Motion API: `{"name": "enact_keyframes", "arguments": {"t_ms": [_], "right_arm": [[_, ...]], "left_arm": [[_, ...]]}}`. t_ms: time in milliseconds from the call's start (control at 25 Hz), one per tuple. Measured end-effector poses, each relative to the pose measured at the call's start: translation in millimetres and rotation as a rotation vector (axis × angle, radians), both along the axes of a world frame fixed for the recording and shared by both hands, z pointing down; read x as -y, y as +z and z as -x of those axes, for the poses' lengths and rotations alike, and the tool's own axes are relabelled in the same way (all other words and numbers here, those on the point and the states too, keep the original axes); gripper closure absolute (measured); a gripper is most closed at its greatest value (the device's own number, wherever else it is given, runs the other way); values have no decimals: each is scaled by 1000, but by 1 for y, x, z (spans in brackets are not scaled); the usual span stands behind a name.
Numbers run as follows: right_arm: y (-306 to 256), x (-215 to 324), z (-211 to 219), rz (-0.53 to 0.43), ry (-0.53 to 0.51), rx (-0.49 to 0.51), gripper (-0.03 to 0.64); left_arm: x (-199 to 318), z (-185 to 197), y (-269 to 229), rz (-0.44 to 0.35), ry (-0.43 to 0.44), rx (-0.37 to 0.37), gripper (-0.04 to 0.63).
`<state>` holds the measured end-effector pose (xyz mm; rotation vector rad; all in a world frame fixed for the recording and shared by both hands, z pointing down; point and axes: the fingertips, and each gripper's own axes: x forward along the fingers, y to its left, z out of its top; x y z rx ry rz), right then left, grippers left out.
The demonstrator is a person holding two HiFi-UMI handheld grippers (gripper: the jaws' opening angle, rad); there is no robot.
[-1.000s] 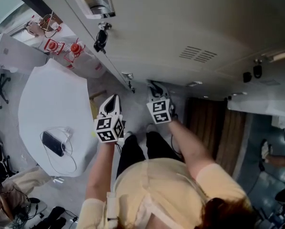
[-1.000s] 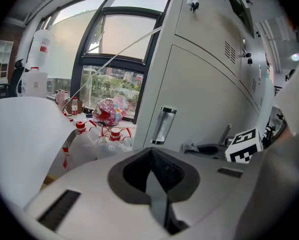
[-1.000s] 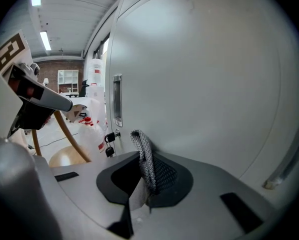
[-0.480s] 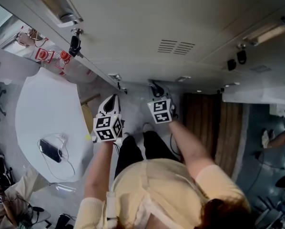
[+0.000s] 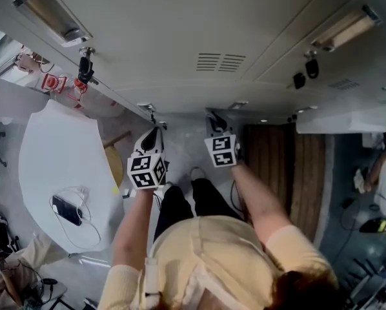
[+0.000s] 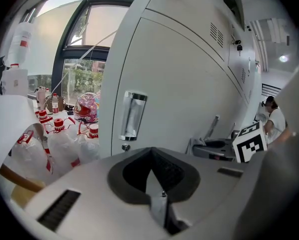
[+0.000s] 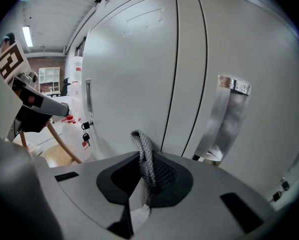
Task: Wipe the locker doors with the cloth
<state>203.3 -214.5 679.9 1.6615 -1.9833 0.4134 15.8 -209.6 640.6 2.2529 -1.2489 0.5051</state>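
Note:
Grey locker doors (image 5: pixel 180 31) fill the top of the head view. My left gripper (image 5: pixel 153 133) is shut with nothing in it and points at a door (image 6: pixel 179 79) just beside a metal handle (image 6: pixel 131 116). My right gripper (image 5: pixel 212 117) is shut on a grey knitted cloth (image 7: pixel 142 154), a fold of which sticks up between the jaws. It is held close to the door seam (image 7: pixel 170 79), left of another metal handle (image 7: pixel 224 119). Whether the cloth touches the door, I cannot tell. Each gripper shows in the other's view: the right gripper (image 6: pixel 249 143) and the left gripper (image 7: pixel 32 104).
A white table (image 5: pixel 57 141) with a phone and cable (image 5: pixel 67 208) stands at the left. Plastic bottles with red caps (image 6: pixel 54 134) sit beside the lockers. A padlock (image 7: pixel 84 134) hangs on a further door. A wooden chair (image 5: pixel 114 157) is by the table. Another person (image 5: pixel 381 179) is at the far right.
The head view has swung a little, so the locker vents and lamps slid left and up. Both grippers keep nearly the same place before the doors.

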Motion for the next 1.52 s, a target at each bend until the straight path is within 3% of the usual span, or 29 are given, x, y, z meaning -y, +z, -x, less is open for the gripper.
{"name": "enact_keyframes", "arguments": {"t_ms": [840, 1080, 1280, 1520], "right_arm": [[-48, -25, 9, -55, 29, 48, 588], [-71, -38, 17, -68, 35, 51, 588], [-92, -46, 26, -91, 35, 80, 588], [-113, -58, 30, -106, 40, 85, 588]], "left_arm": [[-9, 20, -26, -18, 13, -15, 594], [-15, 27, -47, -68, 58, 15, 594], [-20, 32, -63, -64, 30, -42, 594], [-26, 35, -80, -88, 41, -51, 594]]}}
